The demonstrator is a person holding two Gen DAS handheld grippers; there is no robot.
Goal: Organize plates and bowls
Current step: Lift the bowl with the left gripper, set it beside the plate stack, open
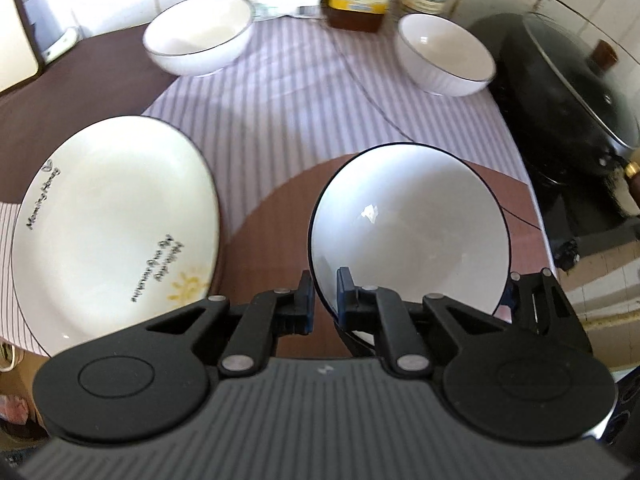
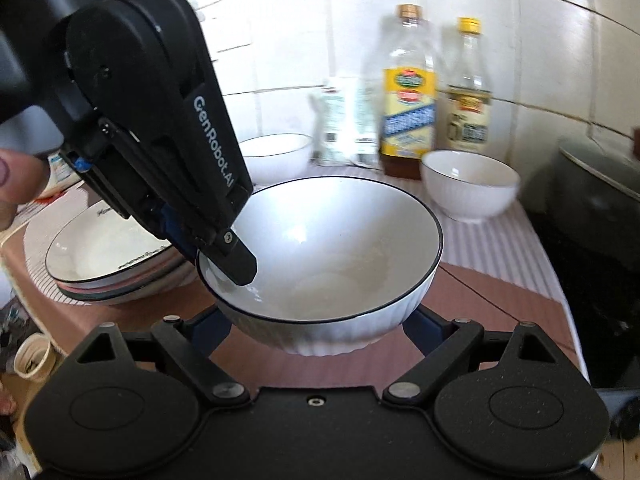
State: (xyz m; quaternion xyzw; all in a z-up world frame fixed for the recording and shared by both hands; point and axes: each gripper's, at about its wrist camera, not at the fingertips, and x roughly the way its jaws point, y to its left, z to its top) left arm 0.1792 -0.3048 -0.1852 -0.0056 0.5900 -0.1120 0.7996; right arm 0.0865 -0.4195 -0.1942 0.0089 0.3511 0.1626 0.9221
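A white bowl with a dark rim (image 1: 408, 228) (image 2: 320, 256) is near the table's front. My left gripper (image 1: 323, 300) is shut on its near-left rim; in the right wrist view it (image 2: 236, 258) comes down from the upper left onto that rim. My right gripper (image 2: 316, 332) is open, its fingers (image 2: 424, 326) on either side of the bowl's base, apart from it. A stack of white plates with lettering (image 1: 116, 220) (image 2: 112, 256) lies to the left. Two more white bowls stand at the back, left (image 1: 198, 34) (image 2: 276, 156) and right (image 1: 446, 54) (image 2: 470, 184).
Bottles (image 2: 408, 92) and a bag (image 2: 344, 120) stand against the tiled wall at the back. A black pan with a lid (image 1: 572, 92) sits on the stove to the right. A striped cloth (image 1: 288, 120) covers the brown table. A paper cup (image 2: 32, 356) stands below left.
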